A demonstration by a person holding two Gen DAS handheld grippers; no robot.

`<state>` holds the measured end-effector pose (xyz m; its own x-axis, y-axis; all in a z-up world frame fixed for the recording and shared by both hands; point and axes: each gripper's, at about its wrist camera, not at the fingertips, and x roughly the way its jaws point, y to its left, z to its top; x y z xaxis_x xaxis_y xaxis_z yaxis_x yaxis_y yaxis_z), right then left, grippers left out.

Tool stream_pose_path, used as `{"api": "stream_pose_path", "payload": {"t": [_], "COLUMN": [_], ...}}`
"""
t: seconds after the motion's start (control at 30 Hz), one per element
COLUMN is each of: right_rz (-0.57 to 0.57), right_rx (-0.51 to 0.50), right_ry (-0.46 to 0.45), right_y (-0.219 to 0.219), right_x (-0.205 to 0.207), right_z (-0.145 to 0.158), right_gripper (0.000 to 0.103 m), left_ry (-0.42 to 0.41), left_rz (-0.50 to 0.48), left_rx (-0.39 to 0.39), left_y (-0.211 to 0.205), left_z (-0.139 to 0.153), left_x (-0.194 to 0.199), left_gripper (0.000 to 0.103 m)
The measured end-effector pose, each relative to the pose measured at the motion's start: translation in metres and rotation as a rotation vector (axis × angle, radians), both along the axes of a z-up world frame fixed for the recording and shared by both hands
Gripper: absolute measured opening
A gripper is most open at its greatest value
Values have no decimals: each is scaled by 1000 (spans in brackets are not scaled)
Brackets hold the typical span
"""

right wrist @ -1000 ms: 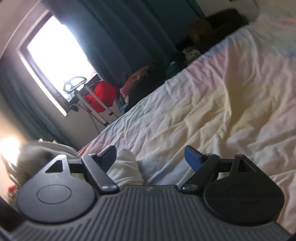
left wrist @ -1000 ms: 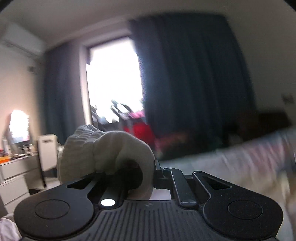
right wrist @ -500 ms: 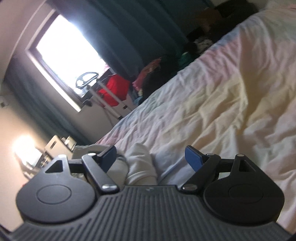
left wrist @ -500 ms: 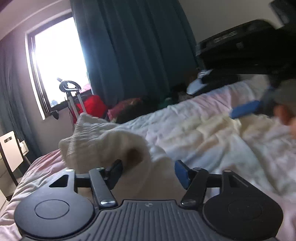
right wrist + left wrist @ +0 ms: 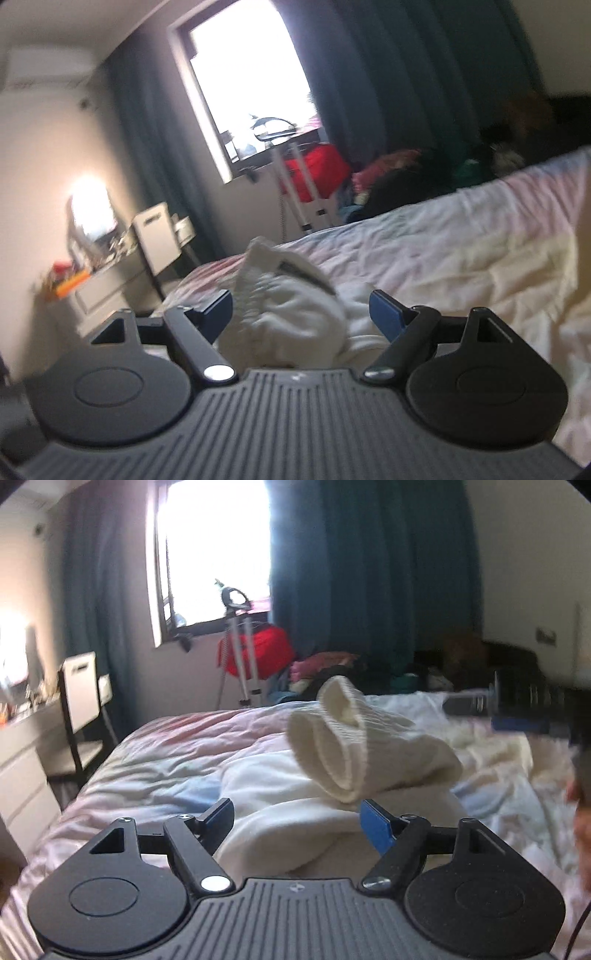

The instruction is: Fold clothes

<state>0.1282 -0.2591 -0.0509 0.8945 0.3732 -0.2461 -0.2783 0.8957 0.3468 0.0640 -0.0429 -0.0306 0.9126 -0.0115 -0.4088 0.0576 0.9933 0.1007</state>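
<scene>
- The sock roll (image 5: 364, 746) is cream ribbed knit, rolled into a fat tube with the open cuff end facing up-left. It sits on top of a folded white garment (image 5: 291, 823) on the bed (image 5: 177, 746).
- That white garment looks soft and smooth, kinda fleecy, folded into a thick rounded slab.
- In the right wrist view the sock roll (image 5: 284, 306) is blurry, lumpy, lying just ahead of the fingers.
- Left gripper (image 5: 297, 819): blue-padded fingers spread wide, holding nothing, garment edge between them.
- Right gripper (image 5: 301, 314): also wide open, nothing pinched, sock roll in the gap but not touched as far as I can tell.
- Bed sheet is crumpled, pastel pink/blue/yellow.
- Behind: dark teal curtain (image 5: 369, 572), bright window (image 5: 214, 550), red bag (image 5: 258, 653).
</scene>
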Motion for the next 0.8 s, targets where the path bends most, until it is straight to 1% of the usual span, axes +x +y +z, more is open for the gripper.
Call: {"api": "stream_pose_path", "payload": {"t": [0.07, 0.17, 0.27, 0.37, 0.43, 0.47, 0.53, 0.63, 0.67, 0.7, 0.77, 0.8], "right_rz": [30, 66, 57, 35, 38, 42, 42, 49, 40, 24, -6, -25], "right_rx": [-60, -127, -169, -218, -262, -292, -385, -570, -606, -613, -564, -524], "right_ry": [-11, -30, -42, -15, -1, 3, -1, -13, -23, -26, -13, -6], "right_y": [17, 40, 58, 75, 86, 92, 105, 123, 125, 124, 115, 109], "right_x": [3, 10, 22, 41, 49, 52, 55, 57, 56, 57, 59, 61], "right_z": [-1, 0, 1, -3, -9, -13, -25, -40, -41, -41, -36, -32], "right_gripper": [83, 83, 82, 83, 82, 84, 84, 84, 84, 84, 82, 82], "left_ry": [1, -13, -4, 1, 7, 11, 24, 44, 51, 57, 69, 74], "left_rz": [25, 41, 57, 74, 85, 91, 101, 117, 122, 124, 127, 128], "left_rx": [-35, -50, -96, -131, -135, -137, -155, -182, -192, -194, -194, -191], "left_y": [13, 34, 55, 71, 78, 82, 88, 96, 99, 101, 102, 102], "left_z": [4, 12, 16, 15, 13, 12, 10, 8, 7, 6, 3, 1], "left_x": [1, -7, -10, -6, -2, 1, 6, 13, 16, 17, 19, 20], "left_gripper": [77, 77, 77, 77, 77, 77, 77, 77, 77, 77, 77, 77]}}
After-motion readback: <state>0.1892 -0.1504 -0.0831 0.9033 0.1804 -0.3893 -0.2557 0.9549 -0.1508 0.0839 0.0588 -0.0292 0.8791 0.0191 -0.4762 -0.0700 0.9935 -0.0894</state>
